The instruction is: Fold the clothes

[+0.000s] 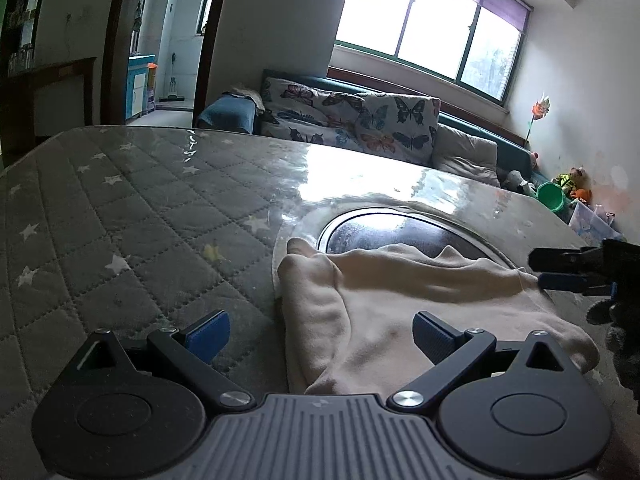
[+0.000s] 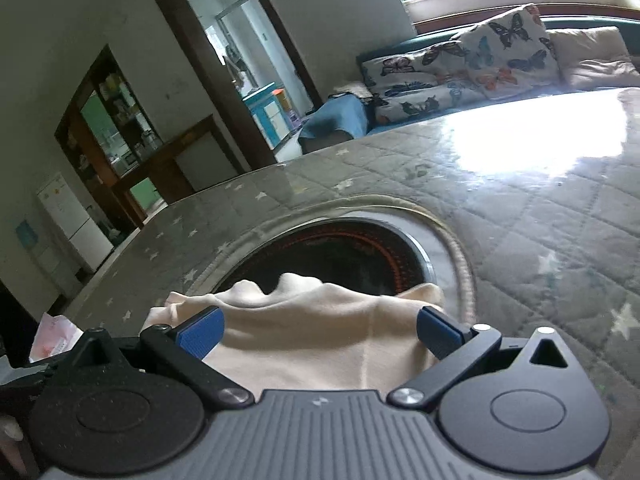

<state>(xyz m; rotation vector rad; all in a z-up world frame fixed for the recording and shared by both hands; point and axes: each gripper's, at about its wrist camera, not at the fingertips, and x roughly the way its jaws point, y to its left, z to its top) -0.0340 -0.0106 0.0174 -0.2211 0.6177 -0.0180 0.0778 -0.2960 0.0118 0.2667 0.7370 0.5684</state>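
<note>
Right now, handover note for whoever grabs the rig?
Left gripper: open, hovering over the near left part of the cream garment, holding nothing.
Right gripper: open, over the garment's near edge, holding nothing.
The garment lies bunched on the quilted star-print table cover, its far edge overlapping the round dark inset in the tabletop.
Done: the garment is on the table; it looks partly doubled over, but no neat fold is visible.
Left: grip the edges, flatten it, make the folds.
</note>
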